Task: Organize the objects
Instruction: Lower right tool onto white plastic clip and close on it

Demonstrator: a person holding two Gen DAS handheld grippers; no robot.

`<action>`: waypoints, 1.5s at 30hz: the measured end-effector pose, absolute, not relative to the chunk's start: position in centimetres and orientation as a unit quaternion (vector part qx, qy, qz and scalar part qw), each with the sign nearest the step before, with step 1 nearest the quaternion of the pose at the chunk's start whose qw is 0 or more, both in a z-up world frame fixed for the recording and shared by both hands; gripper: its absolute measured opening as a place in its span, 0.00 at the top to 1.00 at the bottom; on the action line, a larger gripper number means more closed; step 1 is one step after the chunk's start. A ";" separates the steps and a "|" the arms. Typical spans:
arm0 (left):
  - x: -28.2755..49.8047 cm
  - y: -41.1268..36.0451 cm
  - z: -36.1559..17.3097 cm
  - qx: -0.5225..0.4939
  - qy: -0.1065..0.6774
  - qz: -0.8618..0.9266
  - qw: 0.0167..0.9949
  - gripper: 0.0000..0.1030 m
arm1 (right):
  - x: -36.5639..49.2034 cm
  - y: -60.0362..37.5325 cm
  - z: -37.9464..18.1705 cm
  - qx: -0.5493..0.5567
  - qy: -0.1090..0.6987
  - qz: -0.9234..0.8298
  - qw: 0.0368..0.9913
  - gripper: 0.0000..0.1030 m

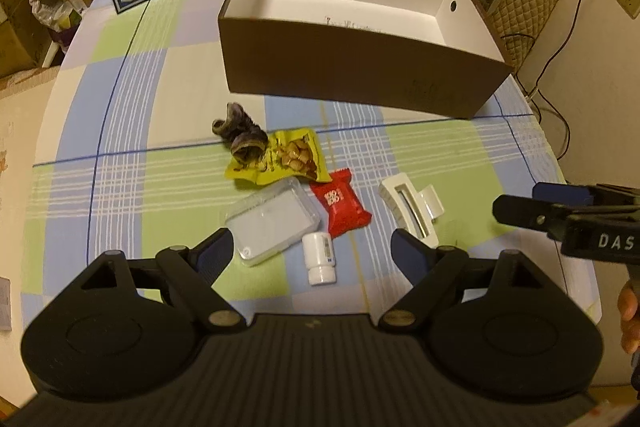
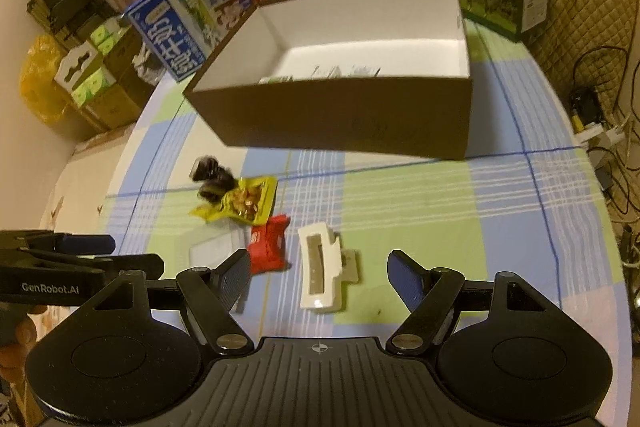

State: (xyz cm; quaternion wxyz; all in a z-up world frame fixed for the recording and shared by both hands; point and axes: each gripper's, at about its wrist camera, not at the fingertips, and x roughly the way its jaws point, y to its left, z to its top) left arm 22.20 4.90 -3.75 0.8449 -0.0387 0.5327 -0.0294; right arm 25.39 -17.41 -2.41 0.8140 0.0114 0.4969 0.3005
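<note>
On the checked tablecloth (image 1: 160, 99), just in front of the brown box (image 1: 360, 75), we've got a little cluster waiting to be sorted, and we're hovering right over it. Our left gripper (image 1: 310, 247) hangs with its jaws spread wide and nothing between the pads; below its gap lie the clear plastic case (image 1: 274, 223) and the small white bottle (image 1: 320, 259). Our right gripper (image 2: 318, 273) is just as released, jaws apart, with the white hair claw (image 2: 322, 271) lying on the cloth framed between its fingers but not pinched.

How far along are we? Early, by the look of it. From the right wrist view a few pale packets show low inside the box, too blurred to name, so something may already be in; the rest of the white interior is bare. Everything else sits outside.

Let's count what's left on the cloth: one dark scrunchie (image 1: 240, 135), touching one yellow snack packet (image 1: 284, 159); one red candy packet (image 1: 340, 207) just beside it; one clear case; one white bottle on its side; one hair claw. Six items, all near each other, none in a grip. Two milk cartons stand behind the box.
</note>
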 end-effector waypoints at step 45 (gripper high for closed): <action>20.8 10.8 -11.1 -0.038 0.567 0.006 0.823 0.19 | 27.0 -10.5 -12.6 -0.113 0.521 0.299 0.791 0.45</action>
